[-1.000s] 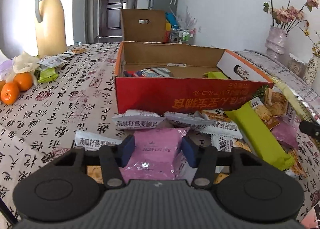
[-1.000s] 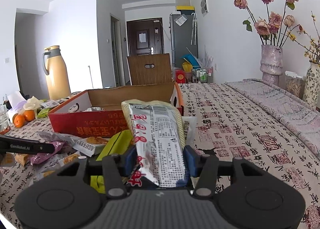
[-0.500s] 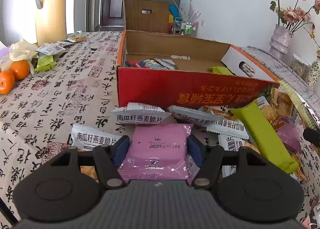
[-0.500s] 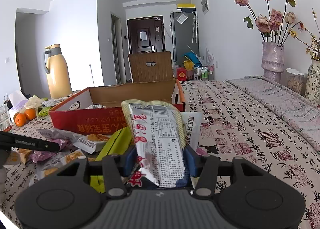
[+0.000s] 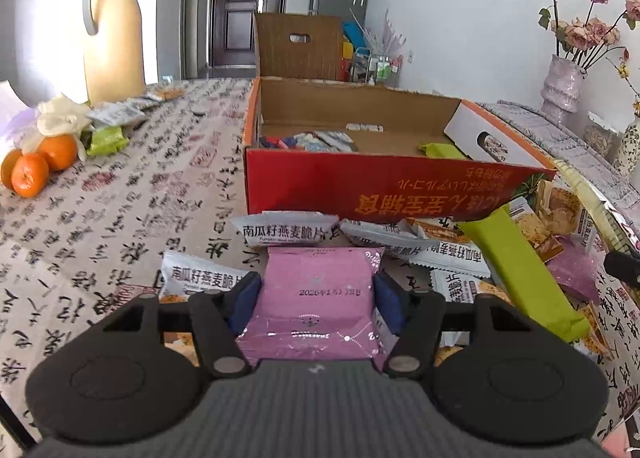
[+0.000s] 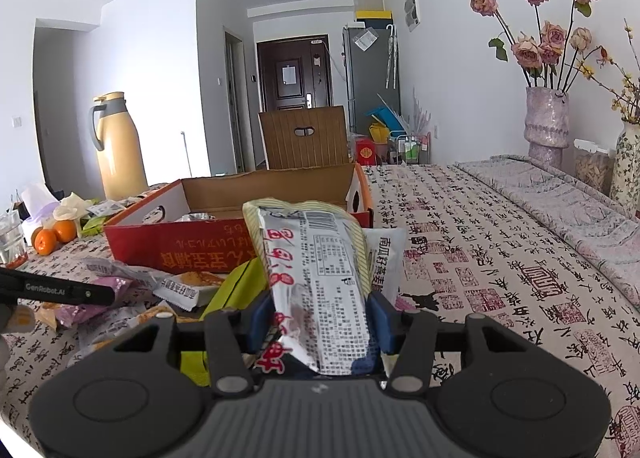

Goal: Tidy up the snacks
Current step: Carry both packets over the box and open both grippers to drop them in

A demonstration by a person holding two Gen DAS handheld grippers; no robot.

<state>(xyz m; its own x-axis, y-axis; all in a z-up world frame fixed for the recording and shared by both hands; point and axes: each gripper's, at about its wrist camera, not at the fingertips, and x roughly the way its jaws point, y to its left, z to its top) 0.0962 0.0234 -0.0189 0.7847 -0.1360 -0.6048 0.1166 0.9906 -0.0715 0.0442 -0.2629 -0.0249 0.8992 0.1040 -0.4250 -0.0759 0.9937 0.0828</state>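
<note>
My left gripper (image 5: 318, 300) is shut on a pink snack packet (image 5: 316, 298) and holds it above the loose snacks in front of the open red cardboard box (image 5: 392, 190). My right gripper (image 6: 318, 318) is shut on a long silver snack pack with red lettering (image 6: 316, 278), held up near the box's right end (image 6: 200, 246). Grey oat-crisp packets (image 5: 286, 232) and a long green bar (image 5: 520, 274) lie before the box. A few snacks lie inside the box (image 5: 316, 140).
A yellow thermos jug (image 5: 112, 34) and oranges (image 5: 40, 164) stand at the table's left. More packets (image 5: 116, 114) lie near them. Vases with dried roses (image 6: 546, 122) stand at the right edge. A brown chair back (image 5: 298, 46) is behind the box.
My left gripper has lifted the pink packet a little and moved slightly closer to the box. My right gripper holds its silver pack almost still.
</note>
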